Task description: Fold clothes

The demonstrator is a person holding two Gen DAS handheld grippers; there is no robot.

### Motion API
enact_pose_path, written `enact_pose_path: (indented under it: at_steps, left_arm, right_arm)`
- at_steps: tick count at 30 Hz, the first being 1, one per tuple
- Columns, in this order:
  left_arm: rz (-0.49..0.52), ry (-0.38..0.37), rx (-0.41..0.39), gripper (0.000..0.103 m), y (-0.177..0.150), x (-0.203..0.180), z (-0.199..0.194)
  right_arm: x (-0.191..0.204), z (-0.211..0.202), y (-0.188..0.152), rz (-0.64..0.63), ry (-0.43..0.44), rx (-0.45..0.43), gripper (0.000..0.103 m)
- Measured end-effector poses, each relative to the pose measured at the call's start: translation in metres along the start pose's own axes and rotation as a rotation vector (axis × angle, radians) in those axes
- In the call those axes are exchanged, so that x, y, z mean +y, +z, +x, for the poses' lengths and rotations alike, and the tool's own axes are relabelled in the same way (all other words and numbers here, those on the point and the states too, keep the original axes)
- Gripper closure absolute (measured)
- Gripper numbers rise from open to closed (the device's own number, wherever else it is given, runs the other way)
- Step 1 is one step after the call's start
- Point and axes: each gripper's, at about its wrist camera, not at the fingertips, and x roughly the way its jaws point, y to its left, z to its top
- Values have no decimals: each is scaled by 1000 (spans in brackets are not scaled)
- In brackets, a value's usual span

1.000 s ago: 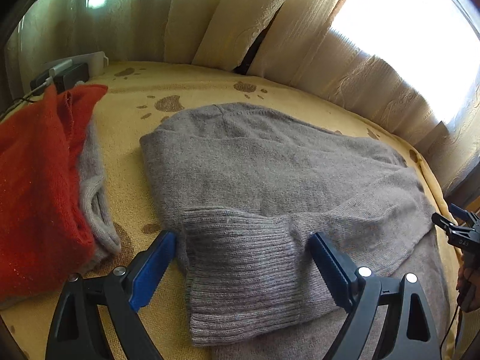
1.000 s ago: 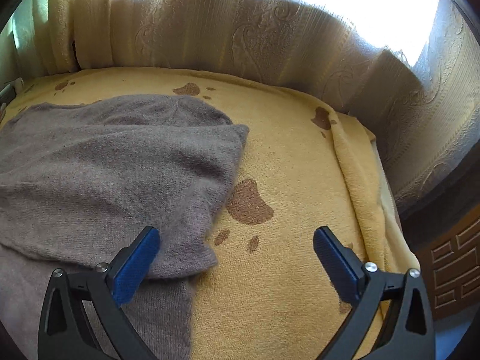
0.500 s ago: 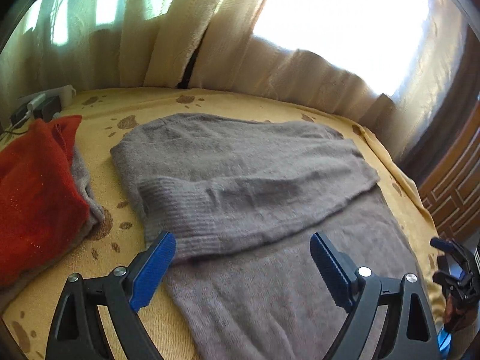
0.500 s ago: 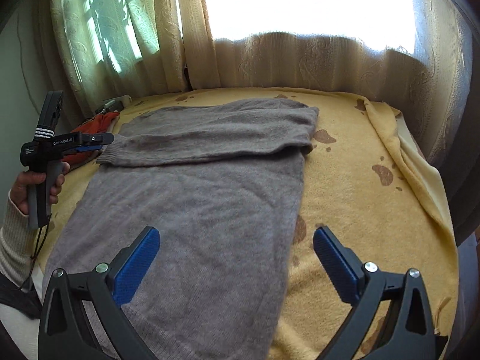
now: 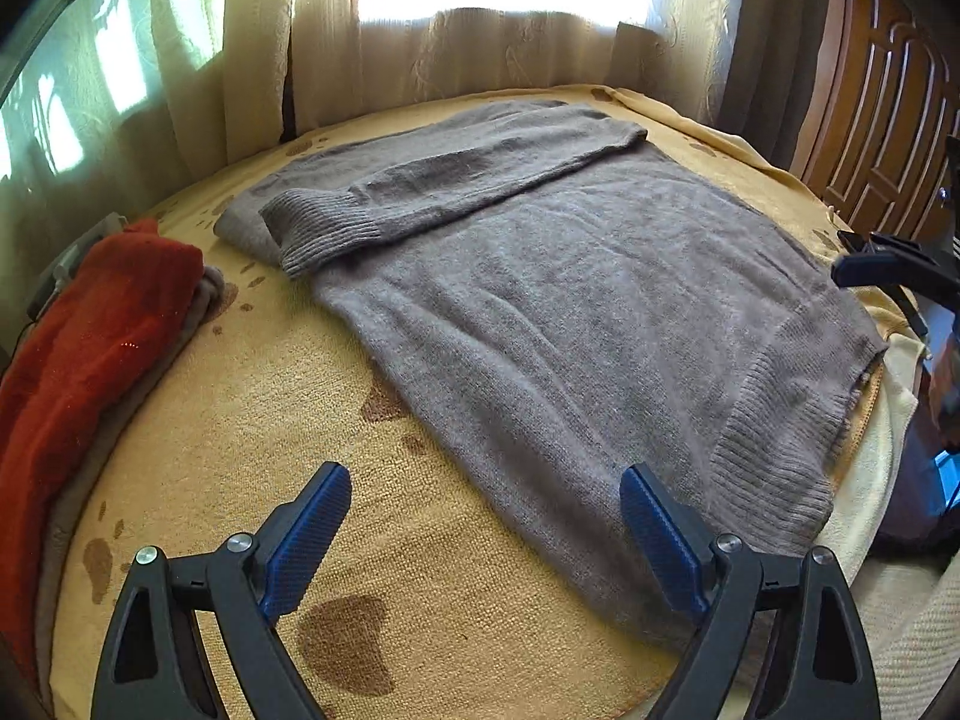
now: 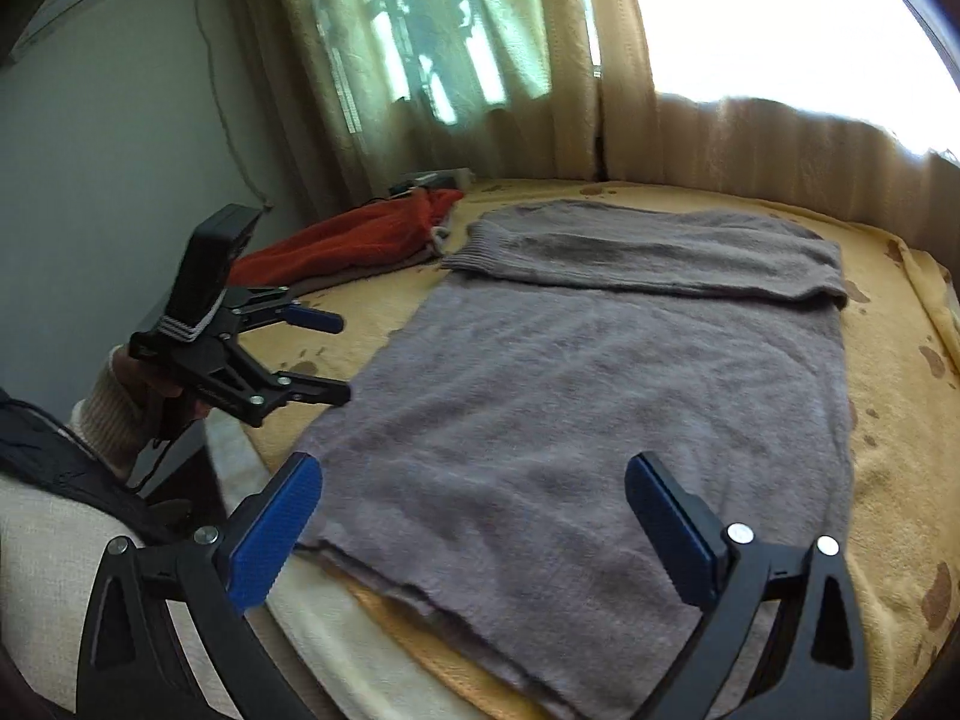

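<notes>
On the bed (image 5: 252, 450) my grey sweater (image 5: 588, 324) lies flat; both tongs, left (image 5: 486, 540) and right (image 6: 474, 516), gape empty, the right having just narrowed slightly.

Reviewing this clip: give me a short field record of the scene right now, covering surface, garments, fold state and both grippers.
surface: yellow bedspread with brown blotches
main garment: grey sweater lying flat
fold state: sleeve laid across the sweater's far end; body not yet folded
other clothes: red garment on a grey one, at the left edge
left gripper: open, empty, above the sweater's near left edge
right gripper: open, empty, over the near hem; jaws have just been closing slightly
</notes>
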Motion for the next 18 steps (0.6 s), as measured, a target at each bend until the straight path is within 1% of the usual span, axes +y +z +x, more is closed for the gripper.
enact_pose_path:
  at_steps: [2,3,4,6,9,10,14,17,18]
  left_arm:
    - [9,3,0,10,-2,-2,0]
    - [15,5,0,10,-3,-2,-1]
    - [24,8,-3,10,-4,-3,-2]
    - [42,15,-13,10,-6,-5,-6]
    - [51,17,-30,10,-8,-6,-11]
    - [49,17,-32,10,-9,-5,-12]
    - [33,33,-36,10,-11,-4,-11]
    - [30,34,-41,10,-13,-4,-12]
    - [32,34,-43,10,-13,-4,-13]
  right_arm:
    - [37,13,0,-126,63,47,21]
    - [53,20,-2,-192,77,79,36]
    - [66,27,-5,-250,85,116,45]
    - [82,39,-14,-335,84,184,46]
    - [89,50,-26,-406,60,257,46]
    - [91,52,-28,-428,45,268,47]
    - [99,64,-35,-547,-70,292,49]
    - [106,70,-37,-595,-76,295,53]
    - [108,71,-37,-603,-72,293,56]
